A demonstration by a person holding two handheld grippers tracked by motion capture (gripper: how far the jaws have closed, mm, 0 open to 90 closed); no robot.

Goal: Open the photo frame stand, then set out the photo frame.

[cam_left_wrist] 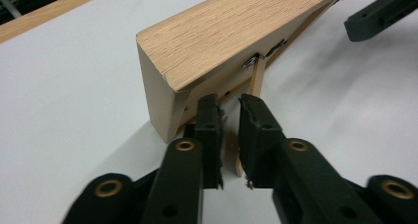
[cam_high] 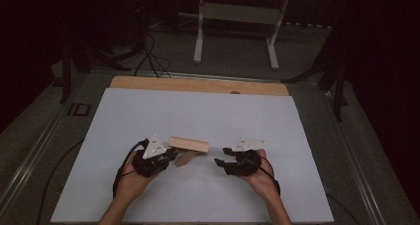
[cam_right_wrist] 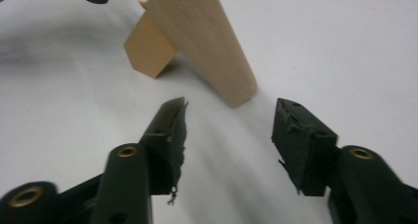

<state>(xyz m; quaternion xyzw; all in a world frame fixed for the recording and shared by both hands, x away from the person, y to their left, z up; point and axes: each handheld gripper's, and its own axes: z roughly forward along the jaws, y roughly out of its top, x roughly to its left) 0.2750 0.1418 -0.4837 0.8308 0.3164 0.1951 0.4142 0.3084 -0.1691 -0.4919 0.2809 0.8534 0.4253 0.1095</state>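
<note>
Wooden frame (cam_high: 188, 144) between 2 tongs

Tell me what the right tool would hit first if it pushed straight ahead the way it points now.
Most likely the near end of the wooden frame: it stands straight ahead of the right tool, whose jaws are open with nothing between them. How far ahead is hard to judge.

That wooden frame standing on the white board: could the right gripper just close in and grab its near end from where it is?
Probably yes. The right gripper has its jaws apart, aimed at the wooden frame's near end, with bare white board between them and nothing blocking.
</note>
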